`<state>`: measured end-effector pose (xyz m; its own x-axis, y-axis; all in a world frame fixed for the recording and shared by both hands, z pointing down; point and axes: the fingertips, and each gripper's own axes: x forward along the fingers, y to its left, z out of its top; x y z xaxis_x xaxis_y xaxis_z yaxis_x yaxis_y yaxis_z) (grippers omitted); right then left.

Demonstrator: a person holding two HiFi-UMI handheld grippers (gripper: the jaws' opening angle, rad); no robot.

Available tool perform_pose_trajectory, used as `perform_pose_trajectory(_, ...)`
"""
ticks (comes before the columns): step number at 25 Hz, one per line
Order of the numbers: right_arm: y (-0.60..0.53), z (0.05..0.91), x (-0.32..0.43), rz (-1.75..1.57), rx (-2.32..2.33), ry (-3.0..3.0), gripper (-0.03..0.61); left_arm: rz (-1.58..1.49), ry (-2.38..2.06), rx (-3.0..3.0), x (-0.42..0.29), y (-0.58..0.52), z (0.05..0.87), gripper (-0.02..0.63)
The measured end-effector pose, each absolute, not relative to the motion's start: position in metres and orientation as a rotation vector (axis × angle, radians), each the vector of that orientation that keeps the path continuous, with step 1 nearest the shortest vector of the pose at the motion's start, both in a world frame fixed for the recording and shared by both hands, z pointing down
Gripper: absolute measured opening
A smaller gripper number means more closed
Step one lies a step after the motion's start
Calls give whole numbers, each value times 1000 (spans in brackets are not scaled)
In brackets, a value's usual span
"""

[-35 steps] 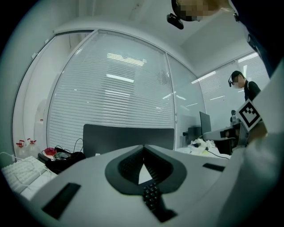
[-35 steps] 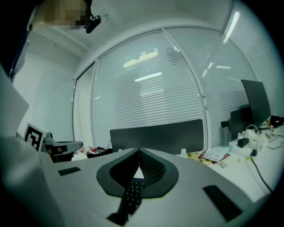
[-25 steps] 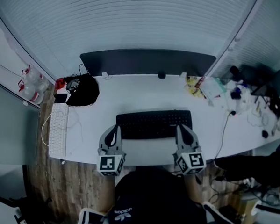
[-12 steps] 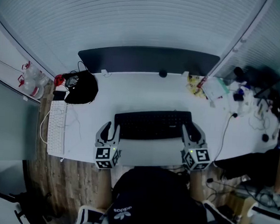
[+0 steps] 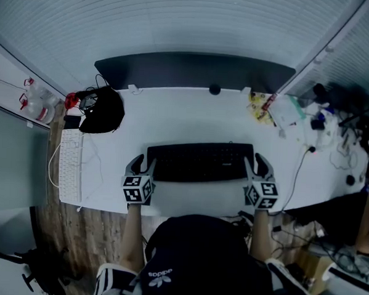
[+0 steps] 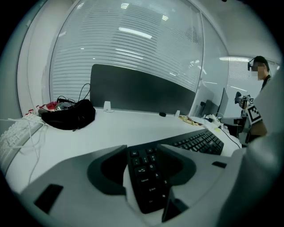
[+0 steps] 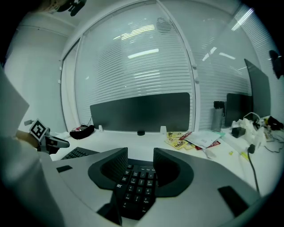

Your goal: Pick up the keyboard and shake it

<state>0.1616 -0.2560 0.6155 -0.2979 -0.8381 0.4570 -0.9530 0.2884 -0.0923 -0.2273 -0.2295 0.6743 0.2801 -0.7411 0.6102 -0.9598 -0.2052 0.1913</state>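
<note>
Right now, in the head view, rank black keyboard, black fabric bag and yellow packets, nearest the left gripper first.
1. Black keyboard, end between the left gripper's jaws, which have just been opening.
2. Black fabric bag, back left.
3. Yellow packets, back right.

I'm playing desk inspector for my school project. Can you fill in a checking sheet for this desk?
Surface: white desk, no spills seen.
Job's things: black keyboard, lying flat on the desk.
Clutter: black bag and white keyboard at the left; papers at the right.
Grippers: left gripper and right gripper are open, their jaws have just been opening, and each has one end of the black keyboard between its jaws, not squeezed.
Cables: dark cable on the right; white cable by the white keyboard.
Surroundings: dark panel, blinds, wooden floor.
</note>
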Motion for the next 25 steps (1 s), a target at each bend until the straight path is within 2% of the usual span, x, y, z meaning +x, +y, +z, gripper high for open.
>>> perform_pose_trajectory(9,-279,662,178,655,1598,-2158,181,618,-1442,1918,-234,-246,710,192)
perform_pose_trajectory(25,-289,705,194,938,1539,-2082,199,541,-1374,1863,-222,-239,719,204)
